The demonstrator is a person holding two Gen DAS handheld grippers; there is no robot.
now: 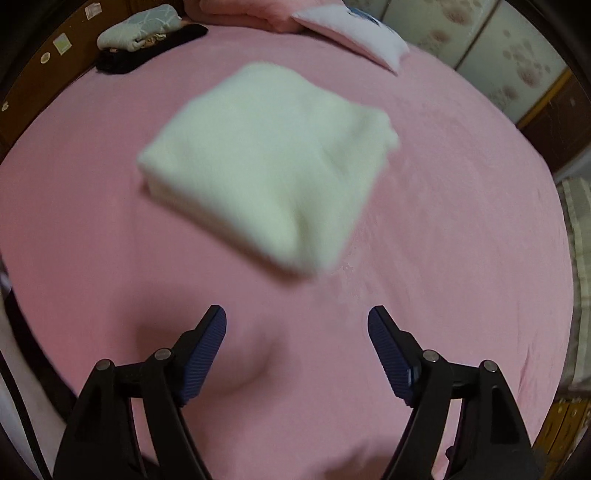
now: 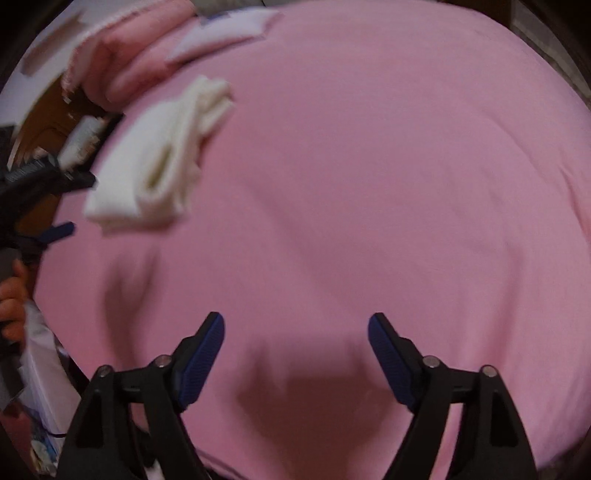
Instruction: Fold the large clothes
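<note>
A cream white garment (image 1: 266, 166), folded into a thick square bundle, lies on the pink bed sheet (image 1: 461, 240). My left gripper (image 1: 297, 321) is open and empty, hovering above the sheet a short way in front of the bundle. In the right wrist view the same bundle (image 2: 159, 162) lies at the upper left, its folded edges showing. My right gripper (image 2: 295, 325) is open and empty over bare pink sheet (image 2: 388, 184), well to the right of the bundle. The left gripper (image 2: 62, 205) shows at the left edge, beside the bundle.
A white pillow (image 1: 354, 33) and a folded pink blanket (image 1: 258, 14) lie at the head of the bed. A grey-green and black pile of clothes (image 1: 147, 37) sits at the far left corner. Wardrobe doors (image 1: 517, 62) stand to the right.
</note>
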